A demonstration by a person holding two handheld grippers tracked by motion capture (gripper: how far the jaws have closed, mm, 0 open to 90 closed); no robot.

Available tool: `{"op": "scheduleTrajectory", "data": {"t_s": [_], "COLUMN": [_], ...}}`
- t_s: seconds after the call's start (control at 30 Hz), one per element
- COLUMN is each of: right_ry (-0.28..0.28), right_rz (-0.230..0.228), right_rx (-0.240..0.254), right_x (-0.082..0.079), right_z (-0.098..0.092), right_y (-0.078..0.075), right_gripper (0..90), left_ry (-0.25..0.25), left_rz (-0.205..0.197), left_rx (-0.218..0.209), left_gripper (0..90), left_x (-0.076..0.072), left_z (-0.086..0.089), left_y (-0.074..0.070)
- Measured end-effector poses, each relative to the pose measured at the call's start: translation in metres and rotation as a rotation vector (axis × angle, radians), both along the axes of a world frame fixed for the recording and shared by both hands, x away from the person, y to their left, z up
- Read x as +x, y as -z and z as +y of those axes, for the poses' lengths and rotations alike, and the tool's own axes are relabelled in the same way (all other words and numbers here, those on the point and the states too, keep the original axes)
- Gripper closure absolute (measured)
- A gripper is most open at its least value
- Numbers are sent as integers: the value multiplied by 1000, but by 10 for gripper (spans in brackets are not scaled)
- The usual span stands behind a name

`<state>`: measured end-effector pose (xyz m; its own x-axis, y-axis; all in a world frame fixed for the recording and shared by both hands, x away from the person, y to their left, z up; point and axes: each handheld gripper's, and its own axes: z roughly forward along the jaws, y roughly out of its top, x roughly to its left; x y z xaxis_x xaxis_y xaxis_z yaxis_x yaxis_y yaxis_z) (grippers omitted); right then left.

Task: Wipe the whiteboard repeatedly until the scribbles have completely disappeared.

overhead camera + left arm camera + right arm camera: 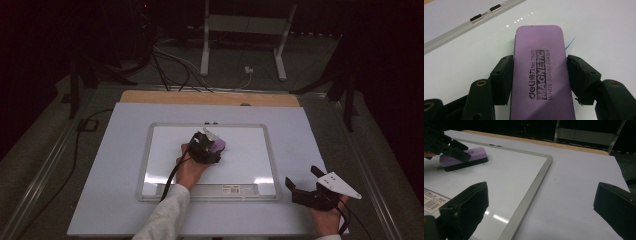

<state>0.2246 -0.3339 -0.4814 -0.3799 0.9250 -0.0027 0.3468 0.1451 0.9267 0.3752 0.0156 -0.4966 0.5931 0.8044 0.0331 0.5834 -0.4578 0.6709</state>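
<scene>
The left gripper (pixel 210 145) held a purple magnetic whiteboard eraser (pixel 539 72) across its width, one jaw pressed to each long side, so that the felt face stayed flat on the whiteboard (pixel 250 165) and the printed top faced the left gripper view; that grip looked chosen for sliding the eraser without tipping it. The eraser sat near the middle of the board, toward its far edge; a short blue pen mark (pixel 571 42) showed just beside the eraser's right side, touching or almost touching it, and was probably what remained to be wiped.

The right gripper (pixel 305 189) hung with its jaws spread wide and nothing between them, near the table's (pixel 110 200) near right corner, just off the board's right frame and well apart from the eraser; it seemed parked out of the way rather than bracing the board.

Bare white surface lay on every side of the eraser, with more toward the board's near edge and left side; the far frame, with two small metal clips (pixel 485 13), lay nearest; a stroke that way would meet the raised frame soonest; the label strip (pixel 235 189) ran along the near frame.
</scene>
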Motion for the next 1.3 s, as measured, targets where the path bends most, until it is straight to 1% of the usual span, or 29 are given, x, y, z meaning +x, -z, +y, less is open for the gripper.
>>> {"op": "scheduleTrajectory", "data": {"t_s": [0.03, 0.07, 0.1, 0.13, 0.23, 0.27, 0.3, 0.33, 0.37, 0.43, 0.5, 0.67, 0.8, 0.87, 0.9, 0.97, 1.0, 1.03, 1.1, 1.17, 1.2, 1.23, 1.3], "right_ry": [0, 1, 2, 4, 5, 5, 4, 3, 1, -1, -3, -5, -8, -9, -9, -6, -5, -1, 1, 3, 4, 3, 4], "right_rz": [-1, -1, -2, -1, 0, 0, 2, 1, 0, 1, 1, 5, 4, 2, 2, -1, -1, 0, 0, 0, 0, 0, 1], "right_rx": [1, 3, 4, 5, 5, 4, 4, 4, 1, -1, -2, -2, -6, -7, -7, -6, -5, -3, -1, 1, 1, 1, 2], "right_x": [0, -1, -1, -1, 0, 0, 0, 0, 0, 0, 1, 1, 1, 1, 1, 0, 0, 0, -1, -1, -1, -1, -1], "right_z": [0, -1, -2, -2, -3, -3, -2, -2, -1, 0, 0, 1, 2, 2, 2, 1, 0, -1, -2, -3, -3, -3, -3], "right_y": [0, 0, 0, 0, 0, 0, 0, 0, 0, 0, 1, 1, 1, 1, 1, 1, 0, 0, 0, 0, 0, 0, 0], "right_gripper": [0, 0, 0, 0, 0, 0, 0, 0, 0, 0, 0, 0, 0, 0, 0, 0, 0, 0, 0, 0, 0, 0, 0], "left_ry": [-22, -46, -77, -108, -210, -228, -234, -233, -229, -221, -201, -117, -4, 49, 59, 61, 53, 34, -21, -89, -129, -167, -223], "left_rz": [-6, -3, 1, 0, 6, 9, 10, 10, 7, 5, 6, -1, -1, -1, -7, 5, -2, -11, -9, 5, 10, 7, 1], "left_rx": [7, 9, 6, 14, 10, 7, 1, 4, 10, 1, -3, -10, -13, -11, -4, -4, 4, 19, 30, 24, 12, 6, 1], "left_gripper": [419, 419, 419, 419, 419, 420, 419, 419, 420, 419, 420, 420, 420, 419, 419, 419, 419, 419, 419, 419, 418, 419, 419], "left_x": [3, 6, 11, 15, 26, 29, 30, 31, 31, 30, 29, 18, 7, 1, -1, 0, 1, 3, 10, 17, 20, 22, 24], "left_z": [4, 9, 16, 24, 44, 49, 51, 50, 49, 46, 40, 15, -9, -17, -19, -17, -15, -12, 0, 16, 26, 34, 47], "left_y": [0, 0, 0, 0, 0, 0, 0, 0, 0, 1, 1, 2, 1, 1, 1, 0, 0, 0, -1, -1, 0, 1, 2]}}
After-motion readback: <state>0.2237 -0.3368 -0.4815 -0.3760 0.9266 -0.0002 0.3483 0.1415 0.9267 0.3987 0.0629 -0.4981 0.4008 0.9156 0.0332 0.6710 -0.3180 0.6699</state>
